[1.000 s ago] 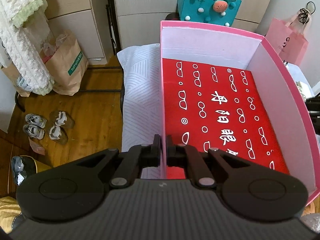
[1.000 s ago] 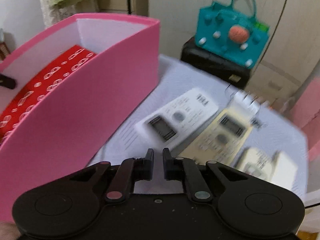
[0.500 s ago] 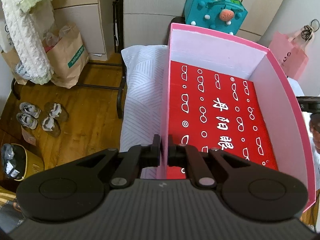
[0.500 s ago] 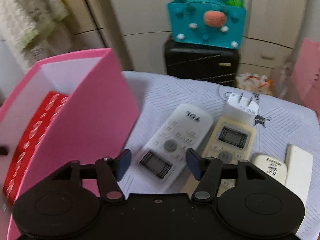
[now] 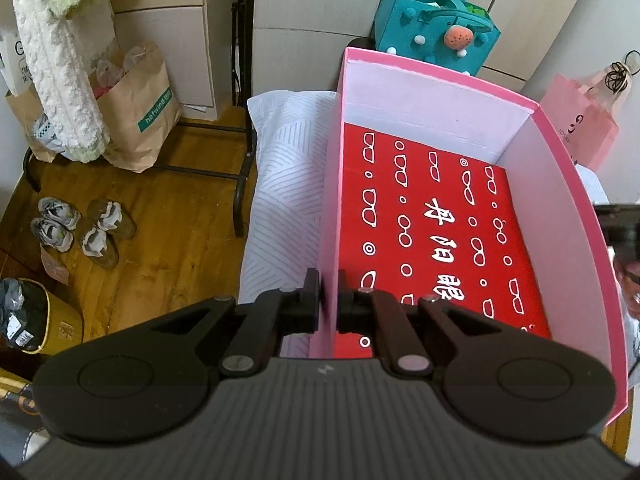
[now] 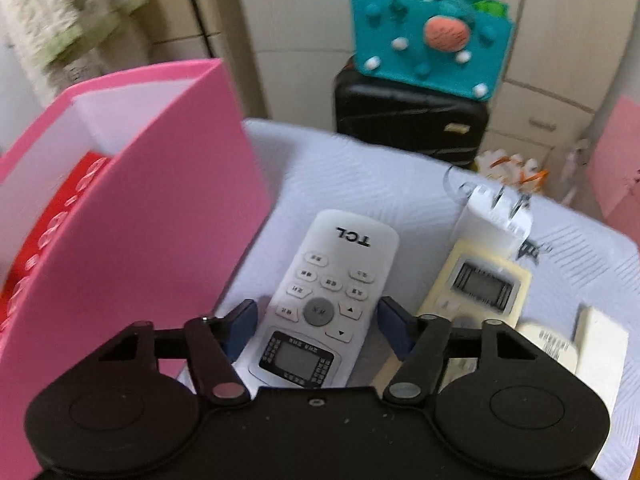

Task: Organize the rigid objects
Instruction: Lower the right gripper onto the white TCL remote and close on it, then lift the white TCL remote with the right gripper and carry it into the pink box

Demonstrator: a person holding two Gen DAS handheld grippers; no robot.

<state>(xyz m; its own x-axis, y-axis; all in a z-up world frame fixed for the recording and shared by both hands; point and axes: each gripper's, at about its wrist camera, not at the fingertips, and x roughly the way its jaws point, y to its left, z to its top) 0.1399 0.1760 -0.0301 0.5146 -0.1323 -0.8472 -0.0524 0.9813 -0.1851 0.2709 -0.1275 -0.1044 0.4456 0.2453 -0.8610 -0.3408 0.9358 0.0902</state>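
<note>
My left gripper (image 5: 329, 300) is shut on the left wall of the pink box (image 5: 331, 208), which has a red patterned floor and holds nothing else. In the right wrist view the pink box (image 6: 160, 240) stands at the left. My right gripper (image 6: 316, 320) is open, its fingers either side of the lower end of the white TCL remote (image 6: 332, 292), just above it. A cream remote (image 6: 476, 284) lies to its right with a white plug adapter (image 6: 496, 220) at its far end. Two small white items (image 6: 600, 344) lie at the far right.
The table has a white patterned cloth (image 6: 360, 168). A black suitcase (image 6: 408, 116) with a teal felt bag (image 6: 432, 36) stands behind it. Wooden floor with shoes (image 5: 76, 232), paper bags (image 5: 140, 108) and a rack is left of the table. A pink bag (image 5: 584, 120) hangs at right.
My right gripper opened and moved forward and down until its fingers straddle the TCL remote. My left gripper kept its grip on the box wall, and its view shifted slightly.
</note>
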